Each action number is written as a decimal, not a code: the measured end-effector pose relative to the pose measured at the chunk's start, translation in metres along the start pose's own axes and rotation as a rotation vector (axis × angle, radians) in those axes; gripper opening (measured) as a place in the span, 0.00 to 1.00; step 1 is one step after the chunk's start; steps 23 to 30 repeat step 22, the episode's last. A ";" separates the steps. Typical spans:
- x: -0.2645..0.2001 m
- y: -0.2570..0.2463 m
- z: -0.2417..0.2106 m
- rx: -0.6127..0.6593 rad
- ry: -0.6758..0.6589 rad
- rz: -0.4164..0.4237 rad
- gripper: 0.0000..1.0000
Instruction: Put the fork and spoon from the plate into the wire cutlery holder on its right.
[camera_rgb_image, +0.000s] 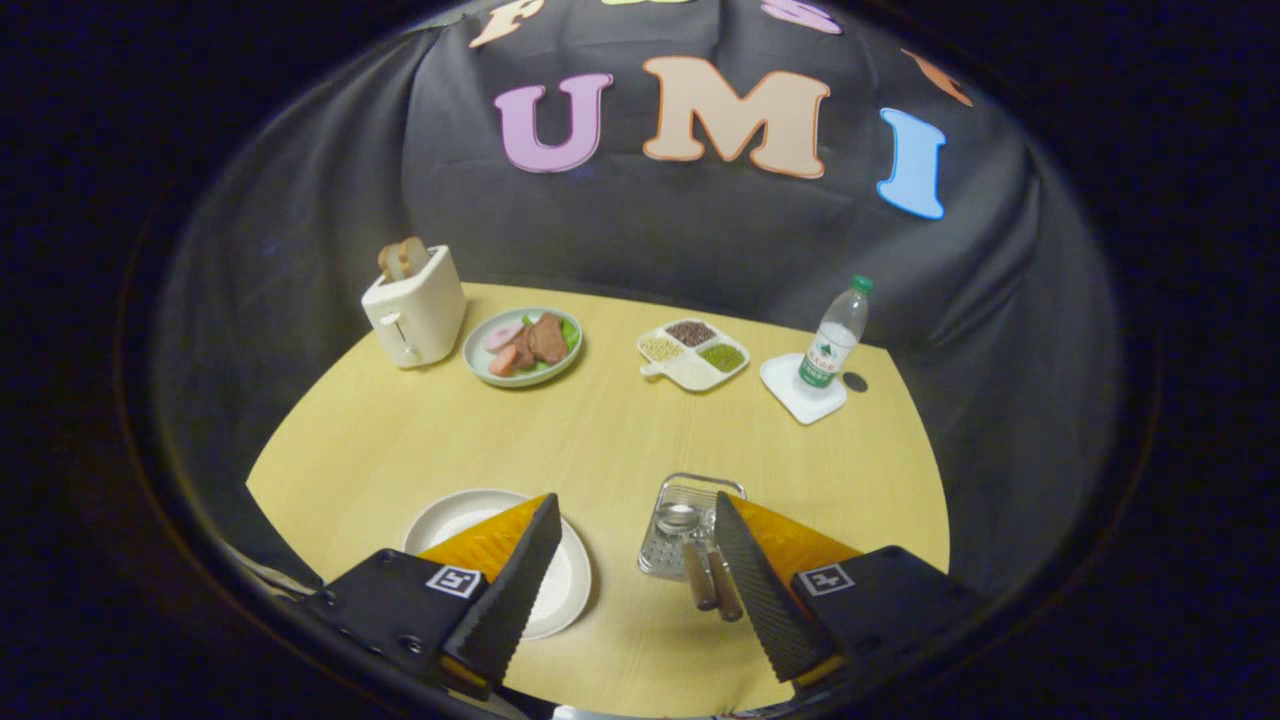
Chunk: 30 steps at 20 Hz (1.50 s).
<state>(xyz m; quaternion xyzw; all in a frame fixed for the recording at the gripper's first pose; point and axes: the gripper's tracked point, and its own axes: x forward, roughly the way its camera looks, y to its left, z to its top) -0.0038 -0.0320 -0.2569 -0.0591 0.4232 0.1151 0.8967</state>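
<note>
Cutlery lies in the wire cutlery holder (685, 520), partly hidden by one finger: two brown handles (710, 590) stick out toward the gripper (640, 570), a shiny spoon bowl (677, 517) rests inside, and fork tines are hard to make out. Gripper fingers spread apart, holding nothing. White plate (470, 515) sits beside the holder, half covered by the other finger.

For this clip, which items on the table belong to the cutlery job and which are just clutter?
Job: white plate; wire cutlery holder with two handled utensils lying in it; open gripper, holding nothing.

Clutter: toaster; food plate; divided dish; water bottle on coaster.
</note>
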 end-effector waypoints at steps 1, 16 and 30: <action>-0.005 0.003 0.008 0.010 -0.049 -0.001 0.97; -0.078 0.037 0.072 0.050 -0.511 -0.142 0.98; -0.085 0.045 0.078 0.062 -0.562 -0.160 0.98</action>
